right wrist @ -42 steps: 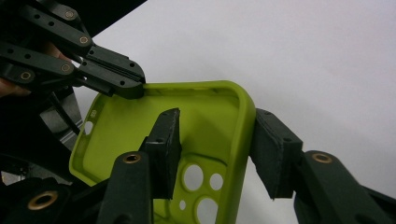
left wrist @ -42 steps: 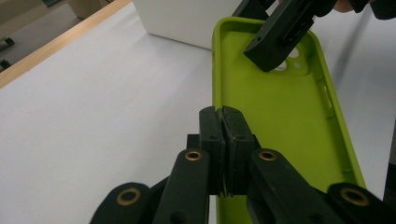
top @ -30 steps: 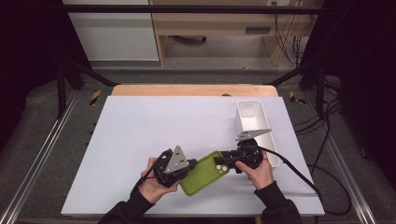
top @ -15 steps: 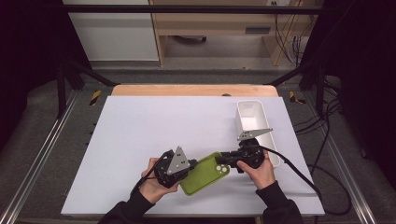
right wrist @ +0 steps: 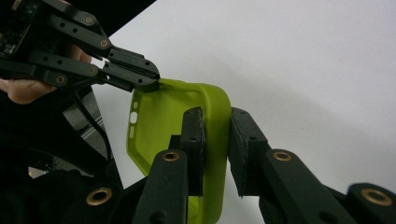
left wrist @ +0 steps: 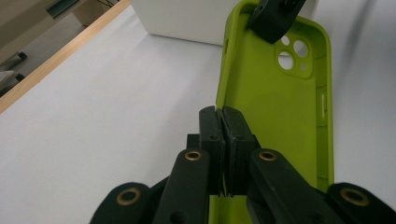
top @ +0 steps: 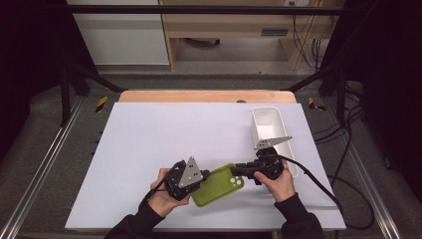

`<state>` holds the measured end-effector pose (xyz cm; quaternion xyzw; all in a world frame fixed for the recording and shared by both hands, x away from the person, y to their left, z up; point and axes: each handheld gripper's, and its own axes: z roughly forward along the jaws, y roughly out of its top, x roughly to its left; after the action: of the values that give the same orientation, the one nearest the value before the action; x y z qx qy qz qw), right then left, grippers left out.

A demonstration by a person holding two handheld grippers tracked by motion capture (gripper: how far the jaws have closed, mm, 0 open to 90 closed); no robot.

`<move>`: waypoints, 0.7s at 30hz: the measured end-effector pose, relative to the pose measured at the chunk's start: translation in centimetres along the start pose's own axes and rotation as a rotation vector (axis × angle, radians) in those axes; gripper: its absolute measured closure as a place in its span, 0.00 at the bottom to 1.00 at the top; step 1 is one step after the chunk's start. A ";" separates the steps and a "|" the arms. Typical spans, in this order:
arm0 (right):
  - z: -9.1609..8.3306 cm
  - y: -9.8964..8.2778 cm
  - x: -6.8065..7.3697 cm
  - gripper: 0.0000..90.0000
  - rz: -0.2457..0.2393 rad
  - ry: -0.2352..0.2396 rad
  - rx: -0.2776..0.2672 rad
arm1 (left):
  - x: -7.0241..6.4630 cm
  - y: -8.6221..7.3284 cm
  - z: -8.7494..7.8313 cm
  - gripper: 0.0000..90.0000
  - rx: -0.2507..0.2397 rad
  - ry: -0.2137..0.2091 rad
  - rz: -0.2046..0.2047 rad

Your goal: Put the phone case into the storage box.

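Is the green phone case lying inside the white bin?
No, the case is out on the table, gripped at either end by the two tools, with the bin apart from it.

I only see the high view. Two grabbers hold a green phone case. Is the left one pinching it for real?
Observer: Yes. The left gripper has its jaws shut on the thin side wall of the green phone case.
Operator: And the right one?
Observer: The right gripper has a jaw on each side of the wall at the case's rounded corner; its jaws have just been closing.
Operator: Which way is the case facing?
Observer: Its hollow inside faces up, camera holes near the right gripper.
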<state>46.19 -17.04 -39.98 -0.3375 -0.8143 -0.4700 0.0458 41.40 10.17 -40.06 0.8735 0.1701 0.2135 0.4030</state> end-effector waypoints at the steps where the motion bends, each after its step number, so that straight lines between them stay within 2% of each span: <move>1: 0.0 0.0 0.0 0.86 0.001 0.002 0.003 | 0.0 0.0 0.0 0.98 0.000 -0.001 0.001; 12: -0.2 0.0 0.0 0.88 0.011 0.000 0.014 | -0.2 0.1 0.0 0.97 0.002 -0.006 0.017; 21: -0.5 0.0 0.1 0.88 -0.005 -0.011 -0.001 | -0.5 0.1 0.2 0.95 -0.001 -0.005 0.025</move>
<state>45.96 -17.35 -39.65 -0.3382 -0.8150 -0.4688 0.0401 41.15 9.72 -40.20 0.8759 0.1580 0.2166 0.4012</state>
